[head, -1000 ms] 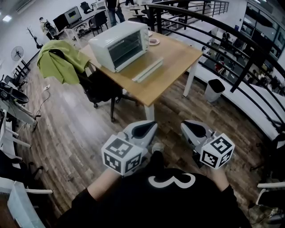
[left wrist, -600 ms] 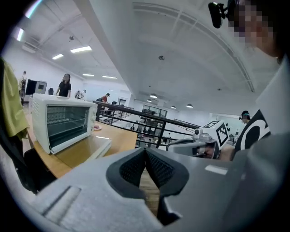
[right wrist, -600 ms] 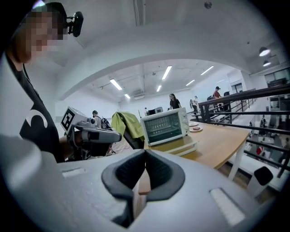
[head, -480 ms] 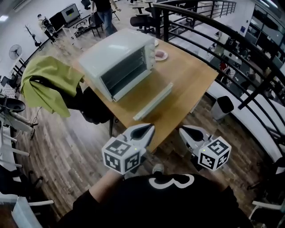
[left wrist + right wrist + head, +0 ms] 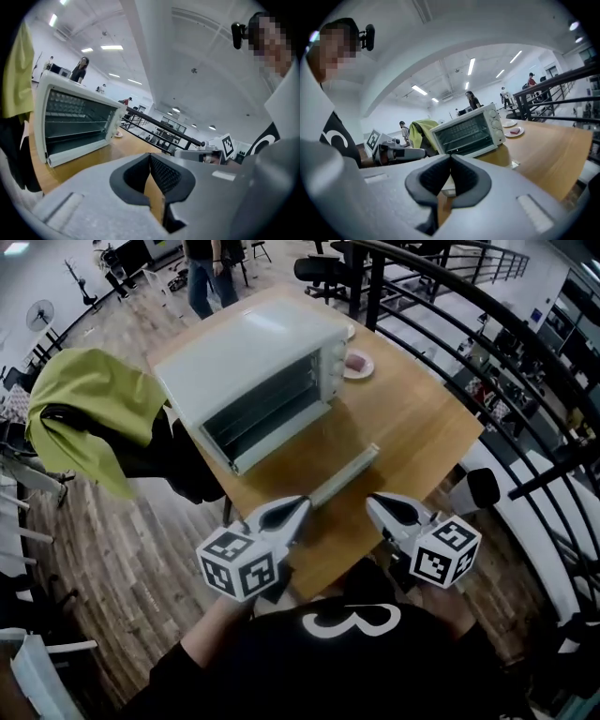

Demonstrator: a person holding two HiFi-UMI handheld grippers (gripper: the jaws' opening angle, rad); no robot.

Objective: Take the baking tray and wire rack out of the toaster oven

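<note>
Jaws shut, empty: L gripper [image 5: 302,503], R gripper [image 5: 372,502], by table [image 5: 417,427] edge. Wire rack [image 5: 75,122] inside toaster oven [image 5: 253,362]; tray not made out. Risk: shut tips ramming oven front unless opened first.

Black shirt [image 5: 281,676] with white print; grey left gripper [image 5: 301,505], right gripper [image 5: 374,502].

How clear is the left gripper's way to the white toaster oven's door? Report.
Likely yes: bare wooden table separates left gripper and white toaster oven; the long white bar sits aside.
</note>
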